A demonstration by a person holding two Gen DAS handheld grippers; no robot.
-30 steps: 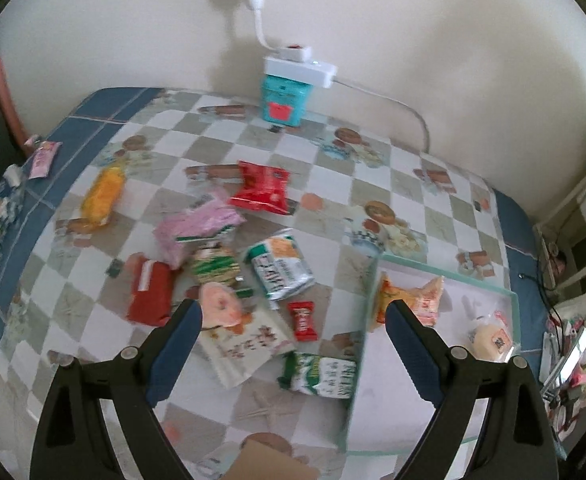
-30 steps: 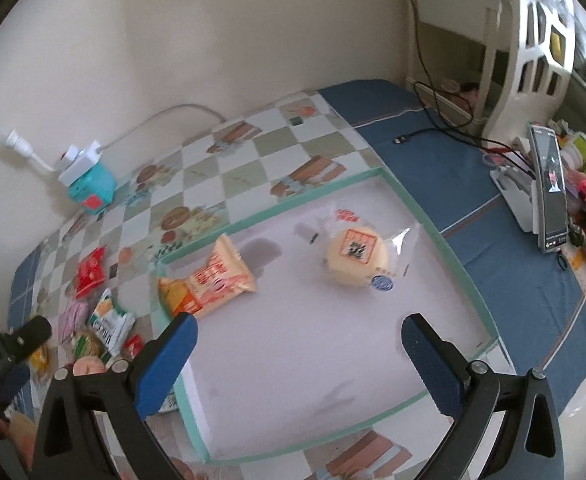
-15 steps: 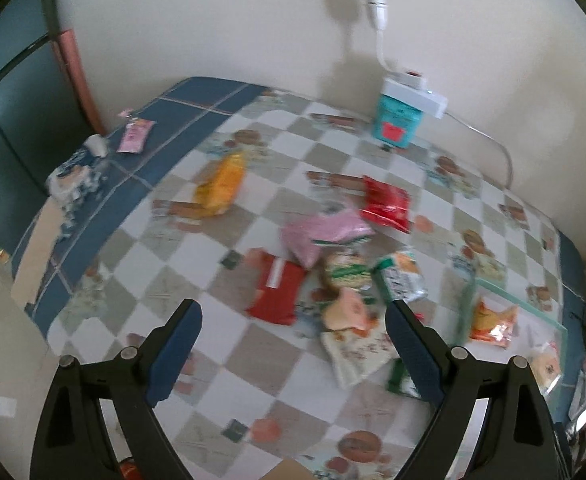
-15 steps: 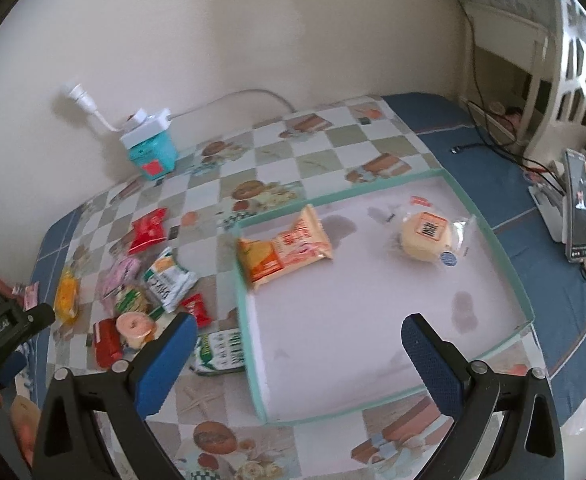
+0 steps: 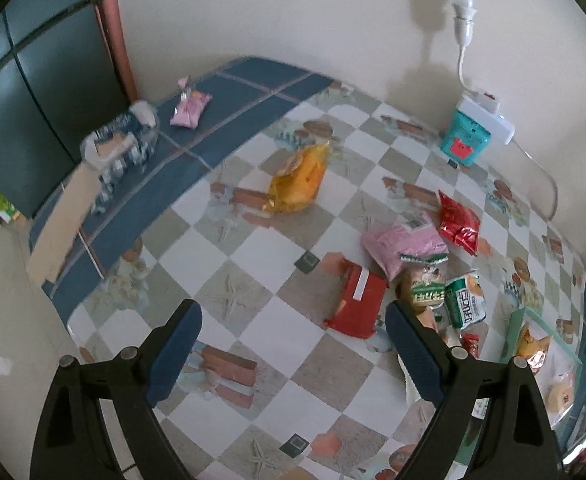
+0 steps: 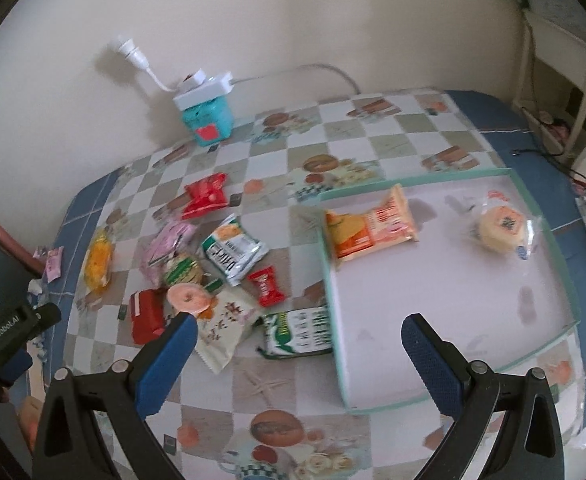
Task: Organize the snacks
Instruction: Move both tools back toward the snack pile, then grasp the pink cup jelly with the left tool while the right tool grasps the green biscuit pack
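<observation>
Several snack packets lie in a heap on the checked tablecloth. Among them are a red box (image 5: 357, 306), a pink packet (image 5: 403, 248), a red packet (image 5: 457, 222) and an orange-yellow packet (image 5: 299, 180). My left gripper (image 5: 293, 332) hangs open above bare cloth, left of the red box. My right gripper (image 6: 295, 346) is open over a green-white packet (image 6: 299, 332) at the left rim of the mint-edged white tray (image 6: 533, 364). An orange biscuit packet (image 6: 369, 228) and a wrapped round cake (image 6: 503, 228) lie in the tray.
A teal box (image 5: 467, 138) under a white power strip stands by the back wall. A small pink packet (image 5: 189, 106) and a crumpled blue-white wrapper (image 5: 119, 146) lie at the table's far left corner. Shelving and cables (image 6: 553, 120) stand beyond the table's right end.
Both grippers have swept left across the table. The left view now faces the table's left corner; the right view has left the tray's middle for its left rim and the heap.
</observation>
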